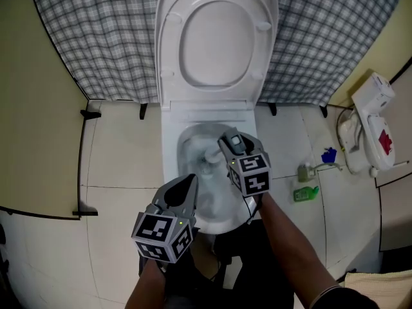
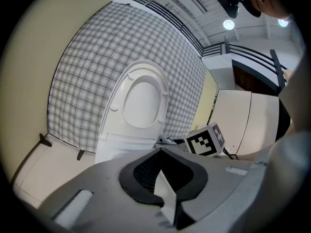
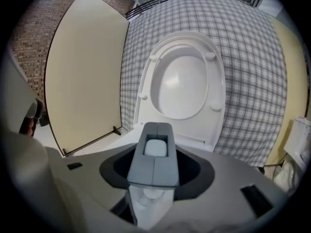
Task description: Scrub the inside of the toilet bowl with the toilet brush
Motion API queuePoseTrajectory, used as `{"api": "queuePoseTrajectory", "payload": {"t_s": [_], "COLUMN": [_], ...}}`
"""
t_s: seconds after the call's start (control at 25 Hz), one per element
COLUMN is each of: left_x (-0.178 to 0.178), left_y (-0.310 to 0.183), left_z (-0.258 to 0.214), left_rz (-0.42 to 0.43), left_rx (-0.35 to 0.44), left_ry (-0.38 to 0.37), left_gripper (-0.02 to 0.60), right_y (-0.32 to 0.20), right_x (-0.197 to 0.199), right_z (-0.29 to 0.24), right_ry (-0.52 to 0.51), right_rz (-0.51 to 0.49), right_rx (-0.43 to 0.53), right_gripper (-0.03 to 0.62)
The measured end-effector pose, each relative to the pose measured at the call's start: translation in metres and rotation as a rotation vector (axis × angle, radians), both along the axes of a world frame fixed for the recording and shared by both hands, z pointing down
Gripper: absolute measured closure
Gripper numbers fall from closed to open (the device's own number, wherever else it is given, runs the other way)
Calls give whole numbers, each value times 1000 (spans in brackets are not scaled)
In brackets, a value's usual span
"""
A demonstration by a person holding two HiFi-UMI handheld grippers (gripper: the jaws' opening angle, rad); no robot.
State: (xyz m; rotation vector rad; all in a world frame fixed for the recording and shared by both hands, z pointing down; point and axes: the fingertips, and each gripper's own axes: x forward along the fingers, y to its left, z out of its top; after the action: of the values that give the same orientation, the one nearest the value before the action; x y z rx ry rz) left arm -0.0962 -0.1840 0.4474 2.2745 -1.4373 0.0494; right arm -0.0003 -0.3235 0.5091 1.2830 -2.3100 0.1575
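Checked curtain (image 1: 96,37) behind toilet bowl (image 1: 170,165); right gripper (image 1: 226,140) fingers clamp toilet brush (image 1: 209,155), left gripper (image 1: 188,180) fingers pressed together.

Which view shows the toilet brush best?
Head view: the toilet brush reaches from the right gripper into the bowl. Right gripper view shows only its white handle between the shut jaws; left gripper view shows none.

Bowl (image 1: 170,166) is seen at centre, lid (image 1: 215,44) raised at 12 o'clock. Right gripper (image 1: 225,140) is held over the bowl, with a white brush (image 1: 209,156) seen at its tip. Left gripper (image 1: 187,184) is held at 6 o'clock, over the front rim. Green bottle (image 1: 306,193) is seen on the floor at 4 o'clock.
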Motion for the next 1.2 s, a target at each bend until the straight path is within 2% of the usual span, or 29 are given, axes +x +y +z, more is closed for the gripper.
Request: {"api": "queuePoseTrajectory", "payload": {"t_s": [0.24,0.4,0.68,1.0,1.2], "left_x": [6,9,6,10,12], "left_y": [0,0,1,2,3], "left_z": [-3,-1,3,2,3], "left_rz": [8,11,8,11,12], "left_rx": [5,1,-11,-5,-7], "left_ry": [5,8,5,16,24], "left_gripper": [572,572,572,572,572], "right_y": [-14,-10,3,-8,-5], "right_x": [9,12,13,32,37], "right_z": [-42,-27,21,-41,-34], "right_ry": [47,37,12,85,114], "right_rz": [16,23,26,78,94], "right_rx": [97,71,-46,57,25], "right_gripper": [385,385,384,384,384]}}
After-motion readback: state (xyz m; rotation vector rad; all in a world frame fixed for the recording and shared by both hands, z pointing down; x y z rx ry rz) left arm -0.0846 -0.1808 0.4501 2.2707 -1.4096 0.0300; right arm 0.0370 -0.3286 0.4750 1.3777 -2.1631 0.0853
